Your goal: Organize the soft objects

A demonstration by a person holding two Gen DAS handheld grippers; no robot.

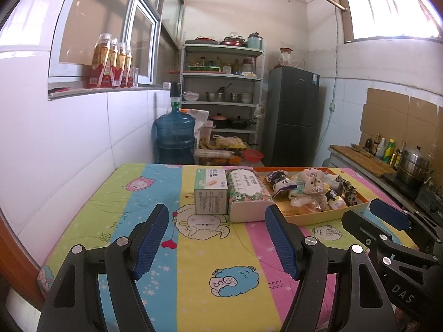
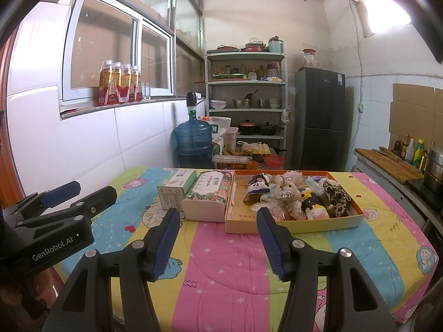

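Observation:
An orange shallow box sits on the striped cartoon cloth and holds several soft things: a beige plush toy, a leopard-print piece and small packets. Left of it lie a floral tissue pack and a green-white carton. My left gripper is open and empty, hovering before the carton and tissue pack. My right gripper is open and empty, before the orange box. Each gripper shows in the other's view, the right and the left.
A white tiled wall runs along the table's left side. A blue water jug, metal shelves and a dark fridge stand behind the table. A counter with bottles and a steel pot is at the right.

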